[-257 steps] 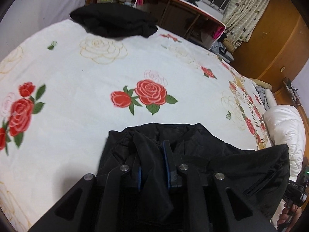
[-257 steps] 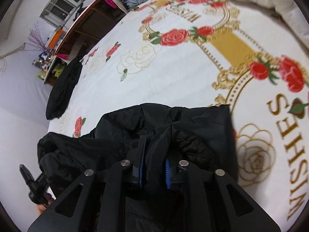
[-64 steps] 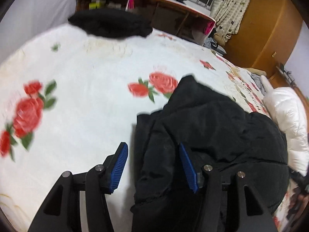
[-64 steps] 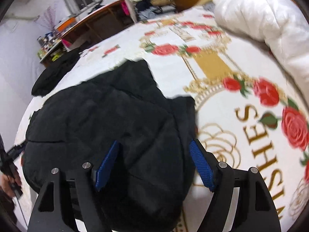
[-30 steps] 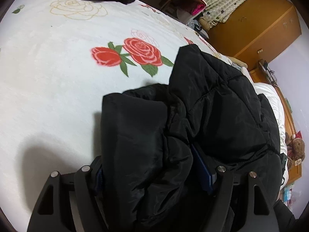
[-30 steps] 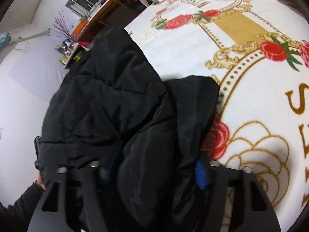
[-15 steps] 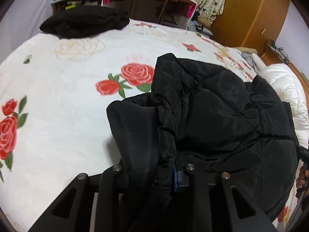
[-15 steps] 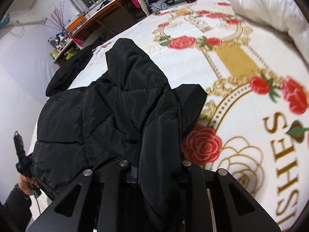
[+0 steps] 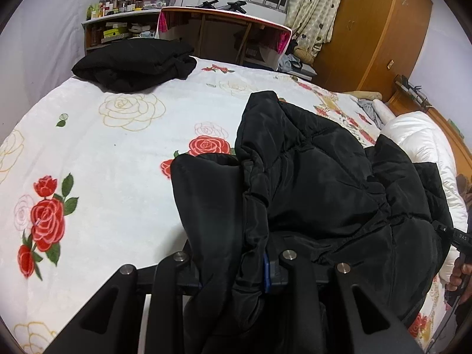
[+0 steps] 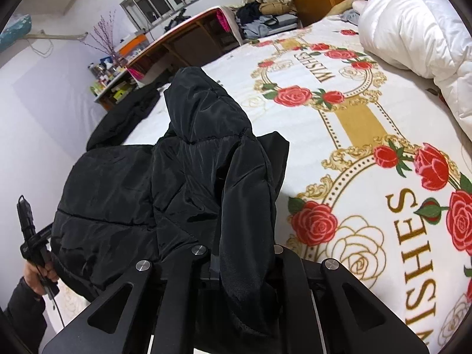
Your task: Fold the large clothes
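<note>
A large black puffer jacket lies partly folded on the rose-print bed cover; it also shows in the right wrist view. My left gripper is shut on the jacket's left near edge, with fabric bunched over the fingers. My right gripper is shut on the jacket's right near edge, and cloth drapes over its fingers. Both edges are lifted a little above the bed. The hood end points away from me.
A second folded black garment lies at the bed's far corner. A white duvet is heaped at the right. A desk and shelves stand beyond the bed; a wooden wardrobe is at the right.
Both grippers, open around the jacket's near edges a second ago, have closed on the fabric and risen, lifting it slightly off the bed.
</note>
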Motion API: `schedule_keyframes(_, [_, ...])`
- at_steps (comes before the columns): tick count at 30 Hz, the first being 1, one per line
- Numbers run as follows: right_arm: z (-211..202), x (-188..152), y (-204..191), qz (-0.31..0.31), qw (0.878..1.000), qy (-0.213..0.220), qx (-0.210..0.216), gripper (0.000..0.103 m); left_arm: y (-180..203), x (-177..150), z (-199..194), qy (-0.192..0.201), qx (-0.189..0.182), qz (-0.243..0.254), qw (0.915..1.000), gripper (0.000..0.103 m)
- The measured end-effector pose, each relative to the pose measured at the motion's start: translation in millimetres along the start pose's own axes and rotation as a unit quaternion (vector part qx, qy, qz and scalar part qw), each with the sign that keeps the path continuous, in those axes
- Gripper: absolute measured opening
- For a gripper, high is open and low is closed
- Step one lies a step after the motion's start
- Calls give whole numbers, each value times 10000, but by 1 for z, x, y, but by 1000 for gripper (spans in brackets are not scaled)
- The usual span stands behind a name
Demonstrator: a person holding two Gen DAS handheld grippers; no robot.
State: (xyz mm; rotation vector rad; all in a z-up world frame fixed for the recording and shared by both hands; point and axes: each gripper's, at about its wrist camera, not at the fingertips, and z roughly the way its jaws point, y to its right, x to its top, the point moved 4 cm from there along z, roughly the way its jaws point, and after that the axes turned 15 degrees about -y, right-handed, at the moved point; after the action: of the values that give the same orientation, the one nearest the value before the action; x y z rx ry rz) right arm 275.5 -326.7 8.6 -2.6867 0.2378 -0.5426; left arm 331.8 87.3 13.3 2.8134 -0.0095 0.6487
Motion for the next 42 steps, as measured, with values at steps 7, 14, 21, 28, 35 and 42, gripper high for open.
schedule_keyframes(7, [-41,-17,-15,-96,9998,145,95,8,6,-25,-30,85,-127,11,9999,28])
schedule_keyframes(14, [-80,-49,-27,-242,9994,230,78,7,19,-72,-51,108,-213,210,9995,28])
schedule_keyframes(21, [-25,-45,-25,-158,9995,-286,-19,16,-23,-113,-15,-363,-205,-464,9981,28])
schedule_keyframes(28, [37,-15,-6,-234,9969,-672,-325,64,-48,-122,20,-577,-236,-813,9947,29])
schedule_keyframes(35, [23,-10,57,398,9866,-309,1552,66,-53,-122,30,-563,-286,-656,9958,29])
schedule_keyframes(42, [57,-24,66,326,9877,-782,1314,71,-56,-123,33,-458,-341,-670,9961,30])
